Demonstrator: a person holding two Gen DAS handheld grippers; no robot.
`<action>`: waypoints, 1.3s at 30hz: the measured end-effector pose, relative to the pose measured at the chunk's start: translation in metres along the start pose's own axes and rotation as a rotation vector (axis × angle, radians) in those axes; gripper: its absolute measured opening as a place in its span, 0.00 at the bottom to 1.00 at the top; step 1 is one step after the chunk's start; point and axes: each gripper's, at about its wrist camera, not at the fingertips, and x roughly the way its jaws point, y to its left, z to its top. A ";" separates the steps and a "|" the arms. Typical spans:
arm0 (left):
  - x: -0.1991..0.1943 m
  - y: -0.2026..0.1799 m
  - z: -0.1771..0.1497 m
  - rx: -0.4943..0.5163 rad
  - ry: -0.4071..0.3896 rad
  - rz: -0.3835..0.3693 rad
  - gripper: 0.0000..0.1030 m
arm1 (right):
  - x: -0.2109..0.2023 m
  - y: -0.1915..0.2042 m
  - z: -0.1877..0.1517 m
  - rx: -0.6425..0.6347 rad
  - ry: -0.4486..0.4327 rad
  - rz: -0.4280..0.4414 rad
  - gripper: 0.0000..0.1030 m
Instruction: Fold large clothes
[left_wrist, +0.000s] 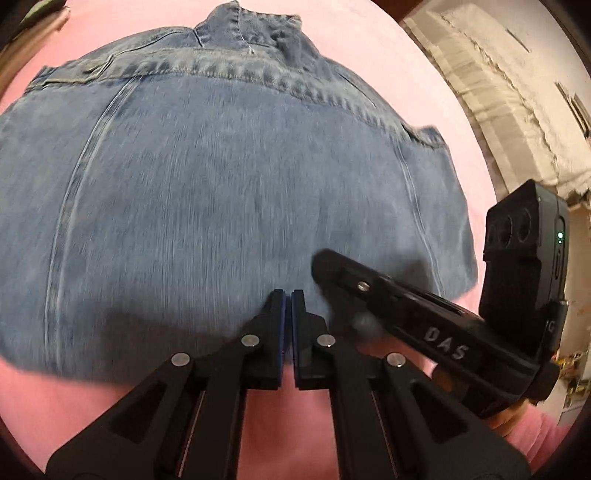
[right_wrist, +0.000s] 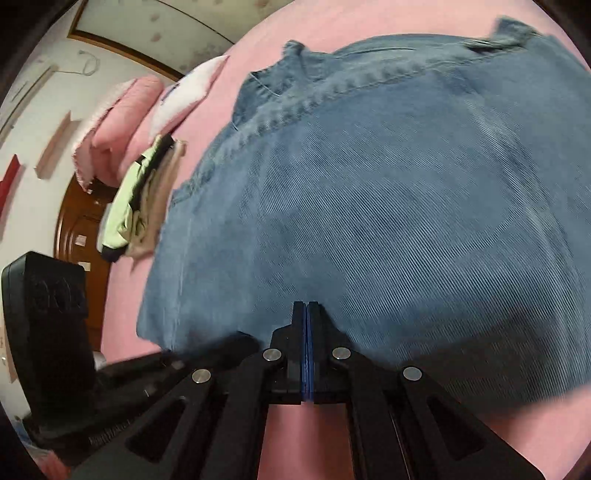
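A blue denim jacket (left_wrist: 221, 184) lies flat, back side up, on a pink bed sheet (left_wrist: 388, 55), with its collar (left_wrist: 251, 29) at the far end. My left gripper (left_wrist: 287, 293) hovers over the jacket's near hem, its pads together and no cloth between them. My right gripper (left_wrist: 320, 264) reaches in from the right, just beside it. In the right wrist view the jacket (right_wrist: 388, 203) fills the frame. There the right gripper (right_wrist: 307, 304) is shut and empty over the hem, and the left gripper (right_wrist: 242, 341) shows blurred at lower left.
A pile of folded green and beige clothes (right_wrist: 144, 206) lies left of the jacket. Behind it are a folded pink blanket (right_wrist: 122, 122) and a white pillow (right_wrist: 188, 92). A wooden door (right_wrist: 81, 221) stands beyond the bed's left edge. White fabric (left_wrist: 517, 110) lies past the right edge.
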 end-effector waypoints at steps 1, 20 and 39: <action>0.005 0.002 0.009 -0.014 -0.013 -0.009 0.01 | 0.003 0.000 0.008 -0.030 -0.019 -0.009 0.00; 0.012 0.089 0.129 -0.209 -0.301 0.168 0.01 | 0.117 0.007 0.201 0.000 -0.136 0.000 0.00; -0.055 0.215 0.123 -0.242 -0.329 0.518 0.01 | -0.034 -0.139 0.213 0.021 -0.324 -0.658 0.00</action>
